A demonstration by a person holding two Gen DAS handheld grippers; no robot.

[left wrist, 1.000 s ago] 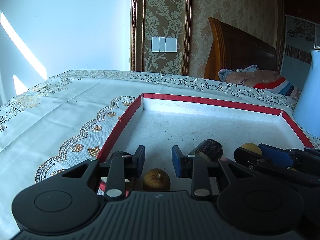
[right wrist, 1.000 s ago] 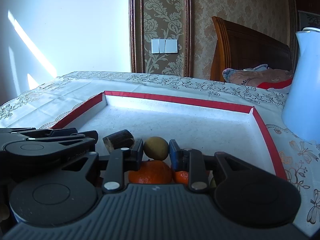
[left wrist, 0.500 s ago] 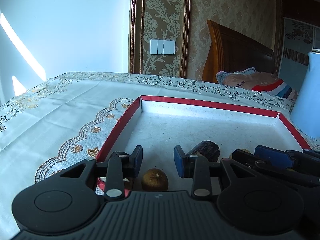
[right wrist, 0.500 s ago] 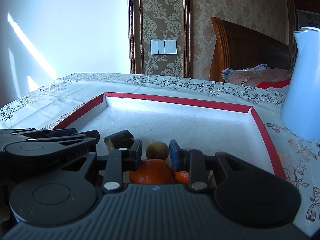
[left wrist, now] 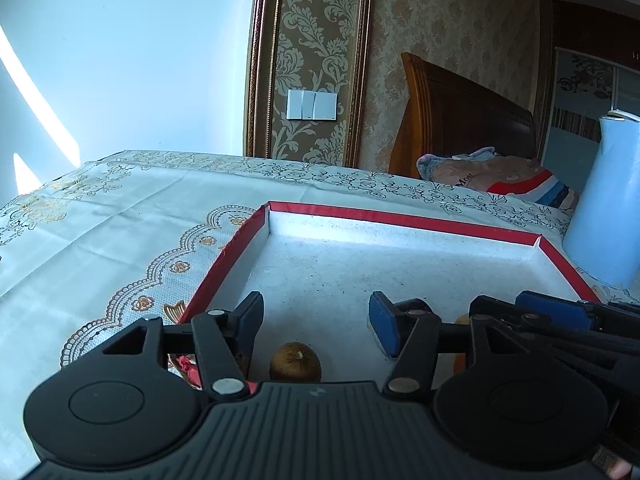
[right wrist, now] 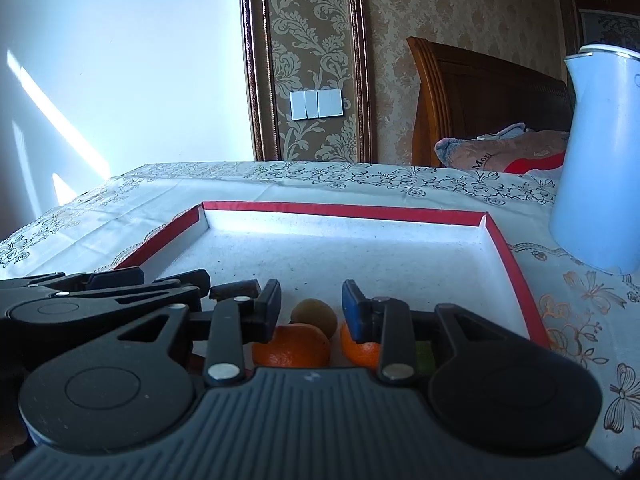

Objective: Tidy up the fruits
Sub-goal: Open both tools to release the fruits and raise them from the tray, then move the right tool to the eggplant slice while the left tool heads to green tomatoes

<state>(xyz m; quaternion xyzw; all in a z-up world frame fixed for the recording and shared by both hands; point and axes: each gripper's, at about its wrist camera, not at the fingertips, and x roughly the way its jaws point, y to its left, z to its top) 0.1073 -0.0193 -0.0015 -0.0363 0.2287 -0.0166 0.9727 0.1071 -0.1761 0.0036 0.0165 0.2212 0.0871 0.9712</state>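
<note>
A white tray with a red rim lies on the tablecloth. My left gripper is open and its jaws are still opening; a small brown fruit rests on the tray floor below the gap, untouched. My right gripper has a narrow gap that is opening, with no pad pressing on anything. Two oranges lie just under its fingers, and a brown-green fruit sits behind them. A dark brown piece lies between the two grippers.
A pale blue jug stands on the cloth right of the tray. The other gripper shows in each view, close alongside. A wooden headboard and folded bedding are beyond the table.
The left jaws have spread wide apart and the small brown fruit stays on the tray floor. The right jaws have parted slightly. Both views tilted a little.
</note>
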